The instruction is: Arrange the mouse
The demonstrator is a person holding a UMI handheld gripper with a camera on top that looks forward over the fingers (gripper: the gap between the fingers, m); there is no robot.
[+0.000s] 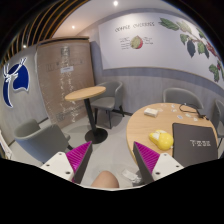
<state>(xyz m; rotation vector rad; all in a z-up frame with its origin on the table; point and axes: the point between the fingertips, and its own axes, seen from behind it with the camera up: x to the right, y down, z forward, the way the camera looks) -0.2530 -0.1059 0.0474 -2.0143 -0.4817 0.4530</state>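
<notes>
Two magenta-padded fingers spread apart, gripping nothing, above a lounge with tables.

Between the fingertips of the gripper (113,160) only floor shows, plus a rounded tan shape low down that I cannot identify. Beyond the right finger stands a round wooden table (150,122) carrying a dark laptop (197,138) and a small yellow object (157,139). Ahead of the left finger stands a taller round side table (86,93), with grey chairs (40,140) nearby. No mouse can be made out.
</notes>
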